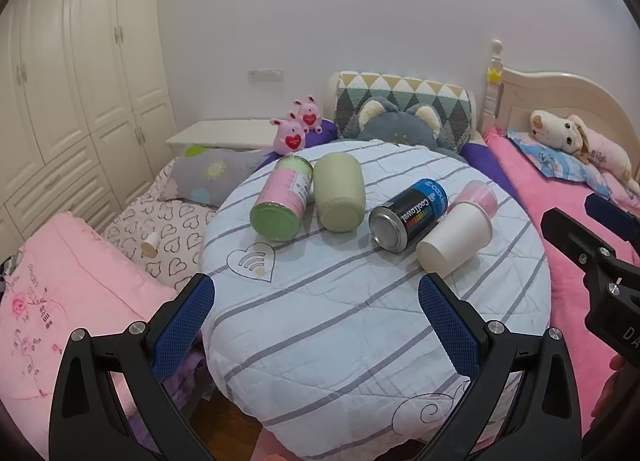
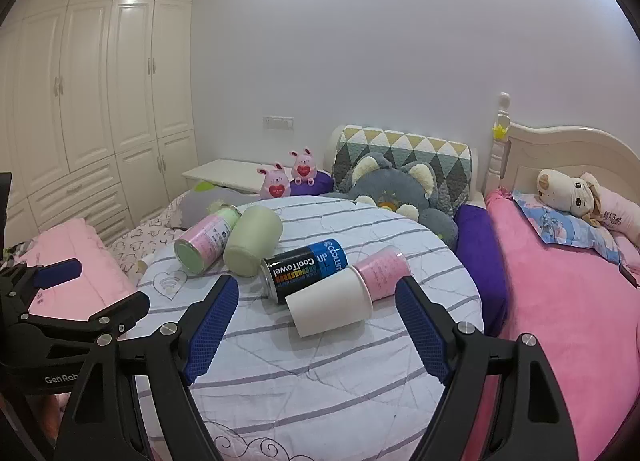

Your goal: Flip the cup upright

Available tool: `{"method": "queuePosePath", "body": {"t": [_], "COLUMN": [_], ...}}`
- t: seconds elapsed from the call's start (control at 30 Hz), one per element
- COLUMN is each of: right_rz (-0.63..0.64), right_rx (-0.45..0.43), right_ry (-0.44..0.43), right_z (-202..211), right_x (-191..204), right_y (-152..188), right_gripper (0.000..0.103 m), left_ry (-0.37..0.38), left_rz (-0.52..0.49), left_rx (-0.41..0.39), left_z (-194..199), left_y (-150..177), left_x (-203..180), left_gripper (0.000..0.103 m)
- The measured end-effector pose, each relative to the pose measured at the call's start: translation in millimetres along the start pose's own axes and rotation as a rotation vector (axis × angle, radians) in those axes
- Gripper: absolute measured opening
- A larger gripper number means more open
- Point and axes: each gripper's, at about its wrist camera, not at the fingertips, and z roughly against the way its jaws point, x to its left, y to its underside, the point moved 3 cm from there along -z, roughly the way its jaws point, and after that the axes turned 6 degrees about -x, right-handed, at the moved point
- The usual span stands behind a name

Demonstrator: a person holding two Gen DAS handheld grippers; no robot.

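round table under a pale blue striped quilted cloth (image 1: pixel 360 321), set between beds. five containers lie on their sides on it. white paper cup (image 1: pixel 454 245) on its side toward the right of the group, base facing the cameras, mouth pointing away and hidden. its mouth end touches a pink translucent plastic cup (image 1: pixel 478 197), also lying down; whether the two are nested cannot be told. just left, touching the white cup, a black and blue "cooltowel" can (image 1: pixel 406 215). further left a pale green cylinder cup (image 1: pixel 340 197) and a pink canister with green ends (image 1: pixel 282 201), side by side.

left gripper (image 1: pixel 316 325): blue-padded fingers wide apart, nothing between them, short of the objects. right gripper (image 2: pixel 316 325): fingers also spread wide, empty, the white cup (image 2: pixel 330 303) just ahead between their tips. each gripper's lower body is cut off by the frame edge.
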Motion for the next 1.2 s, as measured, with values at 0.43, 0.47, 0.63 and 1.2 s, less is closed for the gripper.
{"method": "queuePosePath", "body": {"t": [0.43, 0.47, 0.63, 1.2], "right_rz": [-0.015, -0.015, -0.018, -0.005], "right_rx": [0.021, 0.023, 0.028, 0.054], "right_ry": [0.0, -0.003, 0.001, -0.007], "right_z": [-4.2, -4.7, -7.2, -21.5], "right_x": [-2.3, -2.8, -3.8, 6.5], "right_y": [4.3, 3.9, 5.8, 2.7], "right_gripper": [0.082, 0.082, 0.082, 0.082], "left_ry": [-0.004, -0.003, 0.0, -0.002], "left_rz": [0.011, 0.011, 0.007, 0.028], "left_rx": [0.013, 0.014, 0.02, 0.021], "left_z": [-3.3, -4.8, -8.3, -18.6], "left_y": [4.6, 4.5, 4.7, 0.9], "left_x": [-0.7, 0.0, 1.7, 10.9], "left_gripper": [0.103, 0.103, 0.103, 0.103]}}
